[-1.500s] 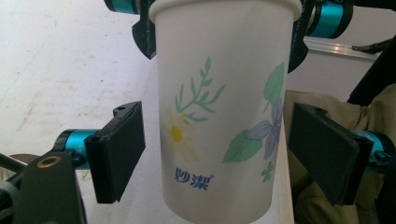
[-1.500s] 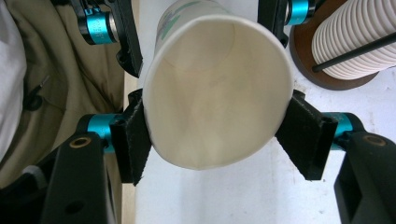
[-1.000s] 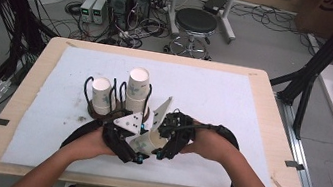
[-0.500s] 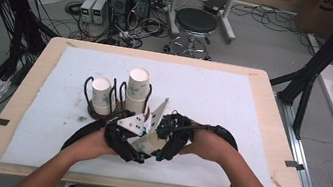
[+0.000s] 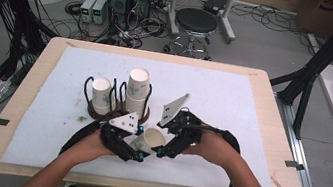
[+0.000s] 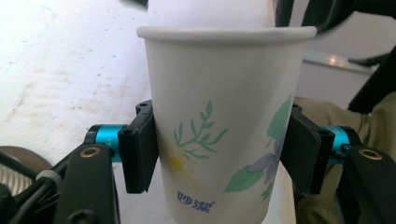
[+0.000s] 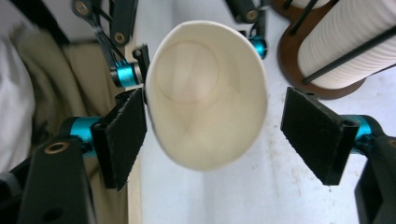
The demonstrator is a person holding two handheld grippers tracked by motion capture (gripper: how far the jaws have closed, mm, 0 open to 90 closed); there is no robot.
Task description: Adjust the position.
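Note:
A white paper cup (image 5: 149,140) with a leaf and flower print lies tilted between both hands near the table's front. My left gripper (image 5: 140,144) is shut on it, and its pads (image 6: 137,154) press the cup (image 6: 219,140) on both sides below the rim. My right gripper (image 5: 163,138) faces the cup's open mouth (image 7: 205,93) and stands open. One of its pads (image 7: 121,135) is right at the rim, while the other stays a clear gap away.
Just behind the hands, a dark wire rack on a wooden base (image 5: 143,115) holds two stacks of paper cups (image 5: 101,91) (image 5: 137,86). One stack (image 7: 345,42) is close to my right gripper. A white mat (image 5: 233,104) covers the table, with free room to the right.
The right gripper has drawn back a little to the right, so the cup's open mouth now shows between the two grippers. The left gripper keeps its hold.

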